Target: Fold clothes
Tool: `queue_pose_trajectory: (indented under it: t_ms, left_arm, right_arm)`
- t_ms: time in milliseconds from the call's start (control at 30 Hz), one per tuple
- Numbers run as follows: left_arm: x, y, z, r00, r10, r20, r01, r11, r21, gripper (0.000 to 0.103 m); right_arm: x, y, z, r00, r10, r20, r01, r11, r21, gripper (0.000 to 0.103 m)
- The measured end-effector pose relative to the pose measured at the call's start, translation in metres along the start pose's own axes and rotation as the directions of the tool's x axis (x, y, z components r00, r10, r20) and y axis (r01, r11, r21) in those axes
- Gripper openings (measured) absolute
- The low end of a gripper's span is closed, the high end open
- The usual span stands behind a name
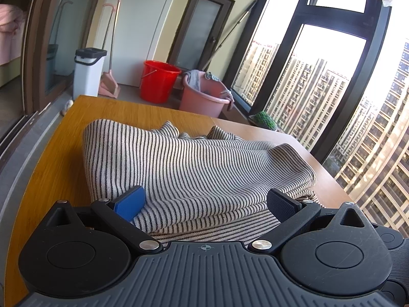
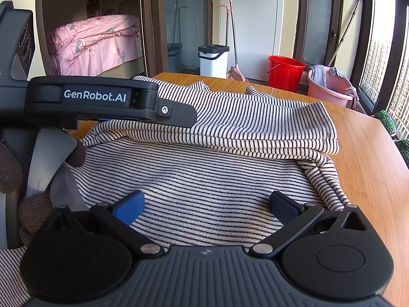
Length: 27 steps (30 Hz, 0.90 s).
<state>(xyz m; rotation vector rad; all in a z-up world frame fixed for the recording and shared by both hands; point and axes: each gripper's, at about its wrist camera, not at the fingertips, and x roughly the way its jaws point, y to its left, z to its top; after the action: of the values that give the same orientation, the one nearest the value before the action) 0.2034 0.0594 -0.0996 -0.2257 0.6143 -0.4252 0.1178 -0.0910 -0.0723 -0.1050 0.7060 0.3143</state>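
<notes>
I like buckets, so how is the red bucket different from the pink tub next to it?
The red bucket is bright red, while the pink tub is pale pink. The red bucket looks taller and narrower; the pink tub looks lower and wider. Cloths hang over the pink tub's rim, but nothing hangs on the red bucket. Both stand on the floor beyond the wooden table, near the window.

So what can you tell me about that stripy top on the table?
The stripy top is a soft knit, cream with thin dark stripes. It lies on the wooden table, partly folded: a thick folded layer rests over the flatter near part. Its far edge is bunched up. The left gripper and right gripper are both open just over it, gripping nothing.
</notes>
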Motion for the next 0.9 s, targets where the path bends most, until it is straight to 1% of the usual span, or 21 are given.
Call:
queue_pose_trajectory:
  t_ms: [300,467,900]
  left_arm:
    - [0.0001,-0.0026,-0.0006,1.000,0.008,-0.002,-0.008,1.000,0.009,0.103]
    - [0.0000,0.0005,-0.0005,1.000,-0.002,0.001,0.002,1.000,-0.002,0.103]
    - [-0.0004,-0.0006,-0.0017,1.000,-0.001,0.001,0.001,1.000,-0.001,0.103]
  right_arm:
    - [0.0001,0.0004,0.0005,1.000,0.000,0.000,0.000,1.000,0.000,0.103]
    - [0.0000,-0.0007,0.0004,1.000,0.000,0.000,0.000,1.000,0.000,0.103]
    - [-0.0005,-0.0005,0.0001,1.000,0.000,0.000,0.000,1.000,0.000,0.103]
